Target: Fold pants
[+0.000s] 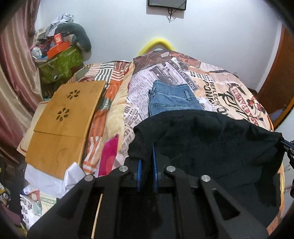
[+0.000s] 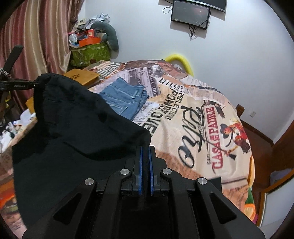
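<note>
Black pants [image 1: 211,143] hang over bed [image 1: 229,92], stretched between both grippers. Left gripper [image 1: 147,156] clamped on one corner, right gripper [image 2: 146,152] pinching other. Folded jeans [image 2: 125,97] behind on bedspread. Right view alone shows "CASA DE PADRE" print, two wall screens [image 2: 191,16]; left view shows wooden board [image 1: 68,117] in full.

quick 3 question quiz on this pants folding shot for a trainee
1. True or false: both grippers are shut on the black pants.
2. What lies folded on the bed beyond them? A) jeans B) towel C) shirt
3. Which side of the bed is the wooden tray on in the left wrist view?

Key: 1 true, left gripper and right gripper each pinch an edge. 2 A, jeans. 3 left.
</note>
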{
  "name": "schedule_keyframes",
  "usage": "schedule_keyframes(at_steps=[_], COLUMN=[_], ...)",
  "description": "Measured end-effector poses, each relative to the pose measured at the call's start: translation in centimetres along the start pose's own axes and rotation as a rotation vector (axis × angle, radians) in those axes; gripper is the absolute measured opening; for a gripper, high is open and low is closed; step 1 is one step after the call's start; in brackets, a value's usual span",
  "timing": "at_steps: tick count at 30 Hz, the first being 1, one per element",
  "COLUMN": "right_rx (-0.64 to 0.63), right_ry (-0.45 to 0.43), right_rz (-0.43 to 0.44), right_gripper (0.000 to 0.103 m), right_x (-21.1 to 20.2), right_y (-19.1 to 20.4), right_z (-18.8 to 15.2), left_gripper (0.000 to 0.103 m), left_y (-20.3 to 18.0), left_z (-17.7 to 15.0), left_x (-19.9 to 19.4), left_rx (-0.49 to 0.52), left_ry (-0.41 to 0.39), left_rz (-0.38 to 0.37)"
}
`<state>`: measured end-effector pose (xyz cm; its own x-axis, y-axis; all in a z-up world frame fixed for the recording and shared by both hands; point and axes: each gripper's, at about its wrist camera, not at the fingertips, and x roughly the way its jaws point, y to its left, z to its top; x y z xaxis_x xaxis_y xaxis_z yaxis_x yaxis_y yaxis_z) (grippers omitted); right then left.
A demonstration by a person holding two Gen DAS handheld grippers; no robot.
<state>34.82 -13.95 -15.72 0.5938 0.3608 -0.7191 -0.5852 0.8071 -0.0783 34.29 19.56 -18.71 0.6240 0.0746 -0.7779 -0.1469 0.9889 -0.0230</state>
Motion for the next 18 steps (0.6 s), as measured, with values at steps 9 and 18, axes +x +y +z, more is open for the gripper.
schedule_keyframes(at_steps=[9, 18], right_rx=[0.023, 0.060], right_ry=[0.007, 0.065], right_rz=[0.037, 0.086], right_gripper=[0.005, 0.005], right_x=[-4.5, -6.3], right_y=[3.2, 6.9], right_z=[-3.5, -9.2], left_gripper=[0.010, 0.010], left_y=[1.4, 4.0], left_z=[-4.5, -11.4], left_x=[-4.7, -6.6], left_rx=[-0.020, -0.061], left_ry=[-0.007, 0.037], left_rz=[-0.007, 0.011])
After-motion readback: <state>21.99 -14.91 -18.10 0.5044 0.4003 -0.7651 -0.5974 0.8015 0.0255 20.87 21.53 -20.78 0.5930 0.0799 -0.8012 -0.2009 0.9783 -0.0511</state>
